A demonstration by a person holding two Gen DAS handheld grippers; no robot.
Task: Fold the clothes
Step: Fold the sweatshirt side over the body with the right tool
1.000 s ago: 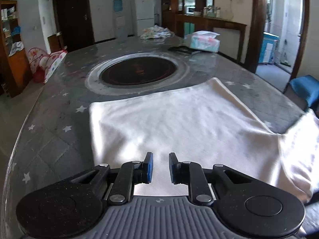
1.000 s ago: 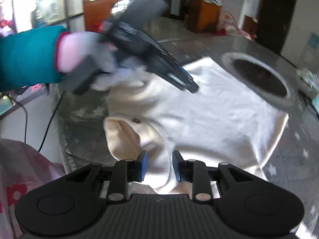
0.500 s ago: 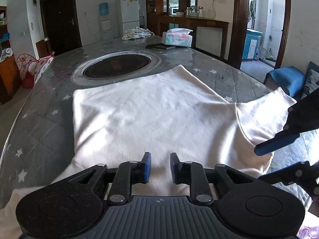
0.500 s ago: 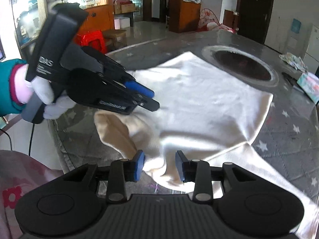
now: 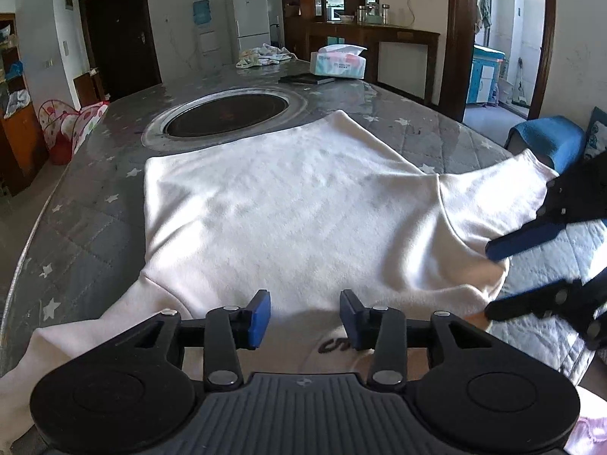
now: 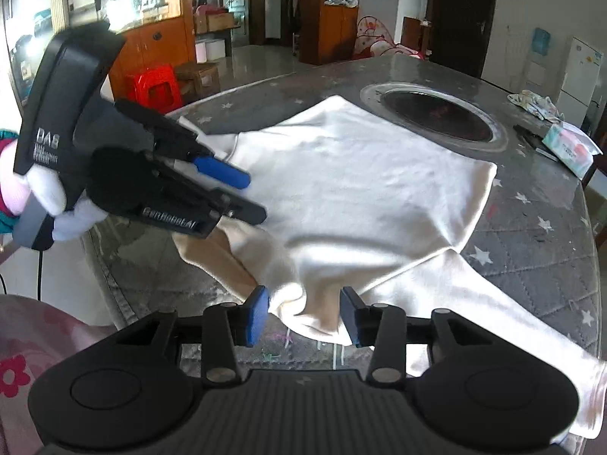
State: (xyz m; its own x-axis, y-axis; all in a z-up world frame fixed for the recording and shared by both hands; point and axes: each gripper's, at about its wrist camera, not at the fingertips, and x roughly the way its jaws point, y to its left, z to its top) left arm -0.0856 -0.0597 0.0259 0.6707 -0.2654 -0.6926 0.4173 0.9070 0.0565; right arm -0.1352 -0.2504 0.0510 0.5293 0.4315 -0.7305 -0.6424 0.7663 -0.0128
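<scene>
A cream-white sweatshirt (image 5: 303, 204) lies spread flat on the grey star-quilted table (image 5: 87, 204), collar end toward me. My left gripper (image 5: 305, 318) hovers over the collar edge, where dark lettering shows; its jaws are opening and the pads touch nothing. In the right wrist view the left gripper (image 6: 252, 199) is held by a white-gloved hand (image 6: 45, 193) above the far shoulder. My right gripper (image 6: 303, 314) is low over the near shoulder (image 6: 307, 299). Its jaws are opening with a rumpled fold lying loose between the pads. The right gripper (image 5: 489, 280) also shows at the left view's right edge.
A round dark hotplate (image 5: 227, 117) is sunk into the table beyond the hem. Farther back sit a tissue box (image 5: 337, 64), a flat dark item (image 5: 307, 79) and a crumpled cloth (image 5: 265, 55). A blue chair (image 5: 546, 140) stands off the table's right side.
Both grippers' jaws have widened. The left gripper has drawn back across the sweatshirt to its collar edge. The right gripper has rolled and now shows in the left wrist view.
</scene>
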